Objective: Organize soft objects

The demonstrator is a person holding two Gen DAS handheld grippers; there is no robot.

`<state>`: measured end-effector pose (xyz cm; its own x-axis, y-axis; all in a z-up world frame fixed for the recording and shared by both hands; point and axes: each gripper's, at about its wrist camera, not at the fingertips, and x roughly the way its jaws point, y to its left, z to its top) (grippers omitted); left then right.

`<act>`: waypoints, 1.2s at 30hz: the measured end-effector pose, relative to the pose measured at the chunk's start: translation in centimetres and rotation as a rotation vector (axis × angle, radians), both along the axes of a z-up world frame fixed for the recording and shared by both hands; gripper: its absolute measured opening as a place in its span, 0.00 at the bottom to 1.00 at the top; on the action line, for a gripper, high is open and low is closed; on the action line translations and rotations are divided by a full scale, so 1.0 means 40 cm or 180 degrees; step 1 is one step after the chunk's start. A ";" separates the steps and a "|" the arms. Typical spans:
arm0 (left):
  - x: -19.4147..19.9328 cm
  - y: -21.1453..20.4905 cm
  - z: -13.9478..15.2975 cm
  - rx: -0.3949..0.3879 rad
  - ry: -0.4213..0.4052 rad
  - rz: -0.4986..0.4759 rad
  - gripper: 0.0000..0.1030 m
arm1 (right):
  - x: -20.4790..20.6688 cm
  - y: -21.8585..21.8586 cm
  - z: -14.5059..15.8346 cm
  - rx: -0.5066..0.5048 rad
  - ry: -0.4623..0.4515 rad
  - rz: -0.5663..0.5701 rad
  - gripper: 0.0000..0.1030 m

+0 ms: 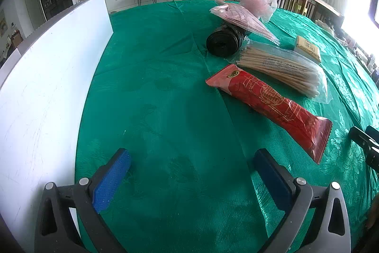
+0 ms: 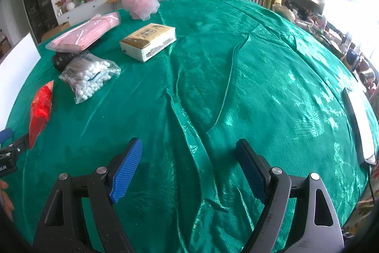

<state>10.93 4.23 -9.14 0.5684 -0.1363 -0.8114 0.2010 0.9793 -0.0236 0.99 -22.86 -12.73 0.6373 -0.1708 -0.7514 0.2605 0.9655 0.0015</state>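
Note:
On the green tablecloth (image 1: 165,91) lie a red packet (image 1: 270,108), a clear bag of cotton swabs (image 1: 281,68), a black roll of bags (image 1: 222,39), a pink flat packet (image 1: 244,18), a pink mesh puff (image 1: 255,2) and a tan tissue pack (image 1: 308,48). My left gripper (image 1: 193,155) is open and empty, low over the cloth, left of the red packet. My right gripper (image 2: 189,146) is open and empty over bare cloth; the tissue pack (image 2: 148,40), swab bag (image 2: 91,78), puff (image 2: 141,4) and red packet (image 2: 40,113) lie to its far left.
A white board (image 1: 47,91) stands along the table's left side. A white tray edge (image 2: 360,129) shows at the right of the right wrist view. The right gripper's tip (image 1: 364,141) shows at the left view's right edge. Chairs and furniture stand beyond the table.

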 end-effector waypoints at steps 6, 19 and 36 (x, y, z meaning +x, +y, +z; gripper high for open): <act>0.000 0.000 0.000 -0.0001 0.0001 0.0000 1.00 | 0.000 0.001 -0.001 -0.0004 0.0004 0.0005 0.82; -0.014 -0.016 0.070 -0.0113 0.0421 -0.0200 0.99 | 0.001 0.001 -0.002 -0.0005 0.0005 0.0004 0.82; 0.503 -0.345 0.188 0.0523 0.0570 -0.0647 1.00 | 0.002 0.002 -0.003 0.0006 0.0007 0.0021 0.84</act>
